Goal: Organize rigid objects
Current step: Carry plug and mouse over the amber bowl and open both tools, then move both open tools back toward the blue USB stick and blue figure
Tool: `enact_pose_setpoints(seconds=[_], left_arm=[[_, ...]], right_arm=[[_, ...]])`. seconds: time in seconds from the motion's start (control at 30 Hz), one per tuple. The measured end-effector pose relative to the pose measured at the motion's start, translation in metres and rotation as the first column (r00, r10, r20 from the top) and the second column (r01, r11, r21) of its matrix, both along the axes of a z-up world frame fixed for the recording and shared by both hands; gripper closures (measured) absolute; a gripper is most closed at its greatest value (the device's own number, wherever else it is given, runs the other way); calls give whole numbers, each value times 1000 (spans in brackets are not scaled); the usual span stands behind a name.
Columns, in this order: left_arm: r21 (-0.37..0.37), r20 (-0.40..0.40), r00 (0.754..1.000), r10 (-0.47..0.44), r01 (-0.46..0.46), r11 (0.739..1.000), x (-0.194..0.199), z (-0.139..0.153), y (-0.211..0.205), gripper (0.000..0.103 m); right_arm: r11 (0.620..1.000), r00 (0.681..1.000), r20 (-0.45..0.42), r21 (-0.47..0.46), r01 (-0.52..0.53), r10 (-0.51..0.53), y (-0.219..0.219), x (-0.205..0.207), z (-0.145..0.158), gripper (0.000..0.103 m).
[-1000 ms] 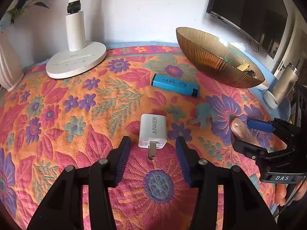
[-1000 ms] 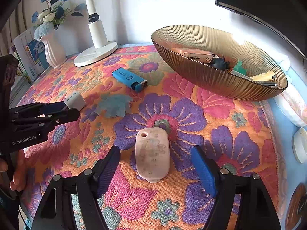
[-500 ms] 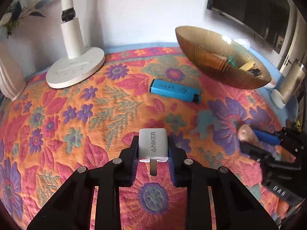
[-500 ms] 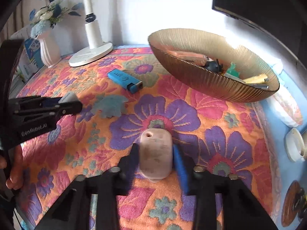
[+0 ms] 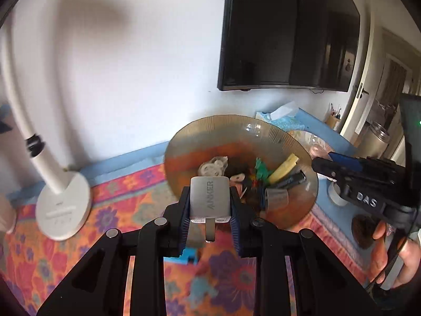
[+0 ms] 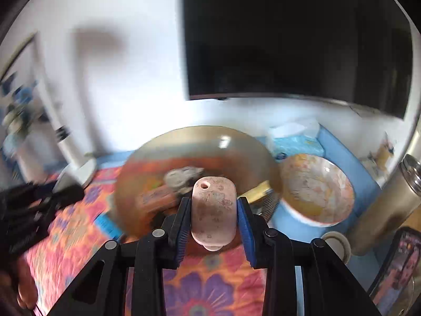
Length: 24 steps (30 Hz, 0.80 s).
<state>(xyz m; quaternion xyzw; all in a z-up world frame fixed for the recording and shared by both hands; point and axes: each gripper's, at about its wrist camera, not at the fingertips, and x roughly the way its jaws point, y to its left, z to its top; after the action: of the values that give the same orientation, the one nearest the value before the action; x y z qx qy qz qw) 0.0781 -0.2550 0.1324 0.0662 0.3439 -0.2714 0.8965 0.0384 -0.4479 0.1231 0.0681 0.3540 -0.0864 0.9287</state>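
Left jaws clamp the charger (image 5: 210,199); right jaws clamp the stone (image 6: 213,210).

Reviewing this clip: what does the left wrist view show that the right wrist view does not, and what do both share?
Only the left wrist view: the left gripper shut on a white charger, sharp detail of the bowl's contents such as a black battery, and a hand holding the other tool.

Only the right wrist view: the right gripper shut on a pink stone, a smaller patterned bowl and a metal flask.

Both: the amber glass bowl, dark television, white lamp base and flowered cloth.
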Motion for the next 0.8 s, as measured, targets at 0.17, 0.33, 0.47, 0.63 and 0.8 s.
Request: enact_pose_setpoints(seconds=[0.17, 0.33, 0.47, 0.63, 0.8], left_arm=[[-2, -12, 1000, -13, 13, 1000, 29, -9, -31, 72], [-66, 3, 999, 41, -41, 997, 25, -2, -8, 36], [-57, 10, 996, 85, -85, 995, 8, 3, 25, 36], [-62, 19, 989, 147, -146, 987, -27, 16, 75, 32], [-84, 22, 973, 229, -226, 970, -63, 15, 121, 20]], right_arm=[[998, 999, -13, -37, 41, -41, -22, 43, -7, 67], [998, 998, 10, -37, 57, -57, -26, 41, -7, 43], [1000, 1000, -6, 12, 14, -14, -13, 15, -15, 42], [992, 996, 27, 91, -92, 90, 28, -22, -11, 36], [972, 974, 44, 74, -224, 221, 84, -49, -12, 24]])
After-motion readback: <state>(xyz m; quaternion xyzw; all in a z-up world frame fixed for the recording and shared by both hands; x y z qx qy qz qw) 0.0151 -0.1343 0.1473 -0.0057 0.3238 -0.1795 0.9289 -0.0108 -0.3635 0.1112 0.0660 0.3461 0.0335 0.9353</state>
